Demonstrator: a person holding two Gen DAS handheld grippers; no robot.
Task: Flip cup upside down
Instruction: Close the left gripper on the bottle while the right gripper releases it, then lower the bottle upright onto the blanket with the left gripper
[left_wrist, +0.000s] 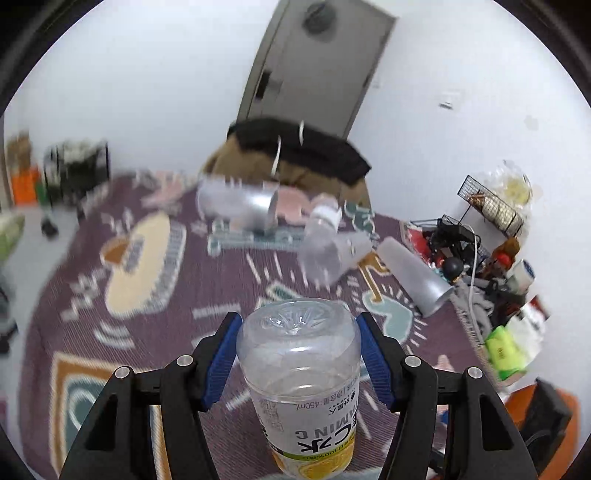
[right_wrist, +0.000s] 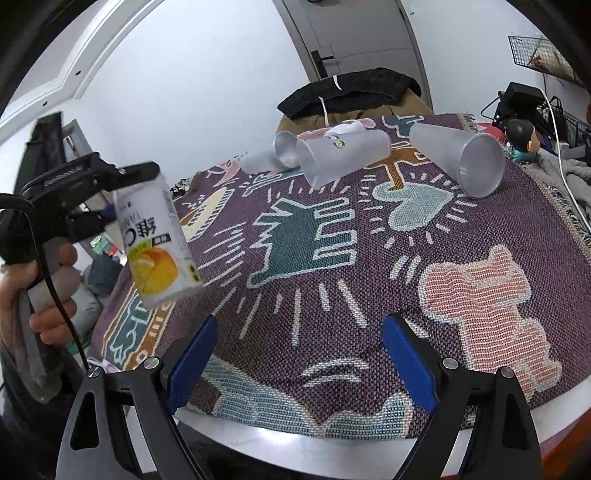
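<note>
My left gripper (left_wrist: 298, 321) is shut on a clear plastic cup with a lemon label (left_wrist: 299, 354). Its ribbed base points away from the camera. In the right wrist view that cup (right_wrist: 155, 236) hangs tilted in the air over the table's left edge, held by the left gripper (right_wrist: 127, 192) in a person's hand (right_wrist: 44, 295). My right gripper (right_wrist: 300, 326) stands open above the patterned cloth (right_wrist: 332, 258), with nothing between its blue pads. Three frosted cups lie on their sides at the far end: one right (right_wrist: 461, 158), one middle (right_wrist: 340, 155), one left (right_wrist: 273, 155).
The cloth covers a white table whose near edge (right_wrist: 295, 446) shows below my right gripper. A brown and black coat (right_wrist: 351, 92) sits behind the table, before a grey door. Wire racks, cables and clutter (right_wrist: 524, 103) crowd the far right.
</note>
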